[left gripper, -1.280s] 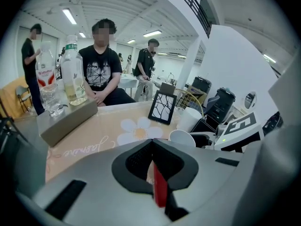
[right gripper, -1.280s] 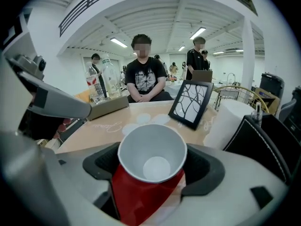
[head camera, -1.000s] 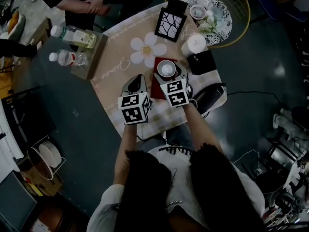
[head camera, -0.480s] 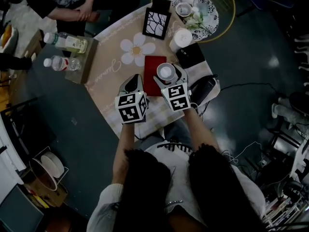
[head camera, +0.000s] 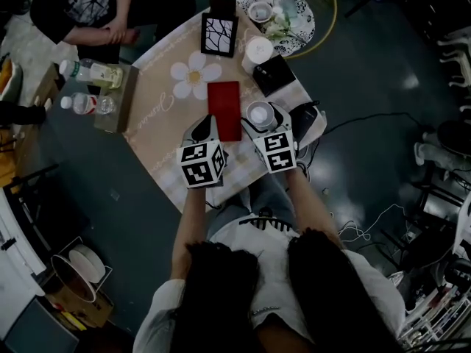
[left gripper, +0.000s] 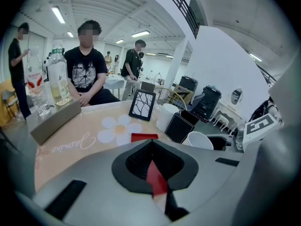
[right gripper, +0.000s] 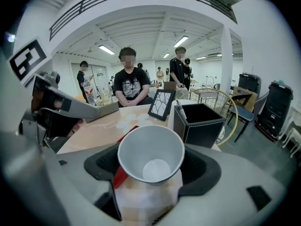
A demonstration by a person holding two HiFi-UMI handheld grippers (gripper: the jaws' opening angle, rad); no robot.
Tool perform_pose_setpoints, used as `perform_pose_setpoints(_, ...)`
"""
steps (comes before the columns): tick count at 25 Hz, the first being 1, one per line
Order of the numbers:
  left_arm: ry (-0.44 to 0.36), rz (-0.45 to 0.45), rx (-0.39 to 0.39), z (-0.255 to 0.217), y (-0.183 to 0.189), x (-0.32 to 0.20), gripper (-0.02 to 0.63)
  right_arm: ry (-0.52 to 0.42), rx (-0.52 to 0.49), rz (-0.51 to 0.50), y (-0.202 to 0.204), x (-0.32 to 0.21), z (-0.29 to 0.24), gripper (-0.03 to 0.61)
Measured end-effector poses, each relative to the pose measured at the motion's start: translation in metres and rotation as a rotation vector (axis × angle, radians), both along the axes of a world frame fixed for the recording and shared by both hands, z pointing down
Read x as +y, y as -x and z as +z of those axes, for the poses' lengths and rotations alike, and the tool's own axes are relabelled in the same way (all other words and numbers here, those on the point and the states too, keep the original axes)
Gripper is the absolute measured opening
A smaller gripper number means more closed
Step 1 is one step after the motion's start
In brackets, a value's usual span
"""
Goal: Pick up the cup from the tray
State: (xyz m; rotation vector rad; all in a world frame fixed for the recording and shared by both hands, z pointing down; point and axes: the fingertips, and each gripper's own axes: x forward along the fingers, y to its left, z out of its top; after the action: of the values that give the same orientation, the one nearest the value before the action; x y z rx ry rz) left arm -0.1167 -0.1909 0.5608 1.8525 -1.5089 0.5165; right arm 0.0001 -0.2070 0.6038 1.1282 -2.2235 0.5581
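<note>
When viewed from the head camera, showed the right tool (head camera: 262, 118) closed around a white cup (head camera: 259, 113), just right of the red tray (head camera: 224, 109) and clear of it, over the near right part of the surface (head camera: 165, 120). Showed the left tool (head camera: 207, 129) near the tray's near left corner.

Seen through the left gripper view, had jaws almost together, with only a thin slit showing red behind; held nothing.

Seen through the right gripper view, had jaws pressed on both sides of the empty cup, mouth tilted toward the camera, over a checked cloth (right gripper: 146, 202), with a black box (right gripper: 201, 122) beyond.
</note>
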Motion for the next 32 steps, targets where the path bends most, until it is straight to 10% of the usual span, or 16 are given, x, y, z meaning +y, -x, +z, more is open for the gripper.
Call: perform_pose_setpoints(32,0.001,-0.012,-0.082,0.013,0.006,0.050,0.008,-0.011,0.045,-0.044,0.012,0.027,0.040,0.374)
